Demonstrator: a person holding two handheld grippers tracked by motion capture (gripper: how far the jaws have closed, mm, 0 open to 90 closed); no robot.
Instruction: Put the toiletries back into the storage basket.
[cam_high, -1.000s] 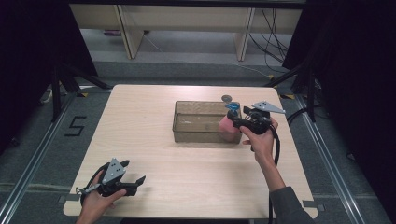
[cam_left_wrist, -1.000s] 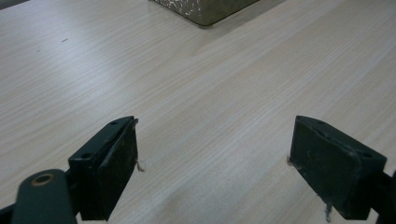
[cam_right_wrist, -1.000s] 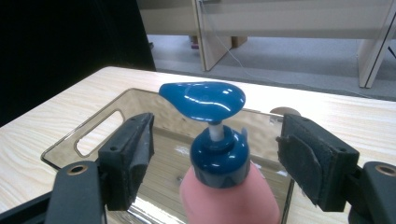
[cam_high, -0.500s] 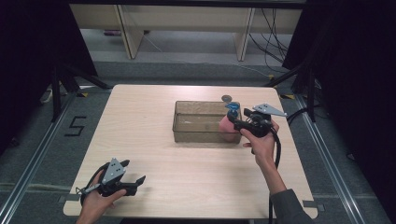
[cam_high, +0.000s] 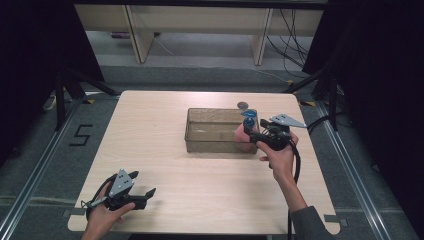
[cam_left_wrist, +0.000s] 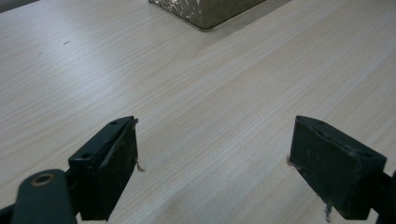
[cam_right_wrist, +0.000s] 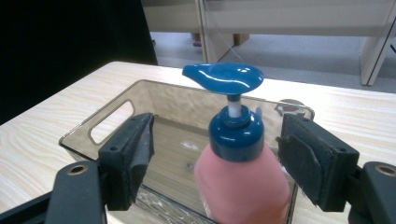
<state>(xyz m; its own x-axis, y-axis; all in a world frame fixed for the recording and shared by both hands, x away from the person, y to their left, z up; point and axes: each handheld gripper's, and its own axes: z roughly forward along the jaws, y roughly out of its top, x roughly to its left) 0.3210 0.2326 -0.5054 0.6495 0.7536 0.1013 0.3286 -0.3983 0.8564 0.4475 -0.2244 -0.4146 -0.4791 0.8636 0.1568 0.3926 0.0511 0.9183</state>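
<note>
Floor marking "5" (cam_high: 80, 135) legible. Left claw (cam_left_wrist: 212, 172) wide apart, empty; right claw (cam_right_wrist: 215, 161) spread, straddling pump bottle (cam_right_wrist: 240, 182), not touching.

Each hand carries a black two-jaw gripper: the left gripper (cam_high: 145, 194) and the right gripper (cam_high: 248, 131) both bear a flat grey three-cornered plate on top and trail a black cable. Up close, the jaws are thick black blocks with small round screw holes, worn edges and frayed bits of pad. A grey sleeve (cam_high: 307, 224) covers the right forearm.
</note>
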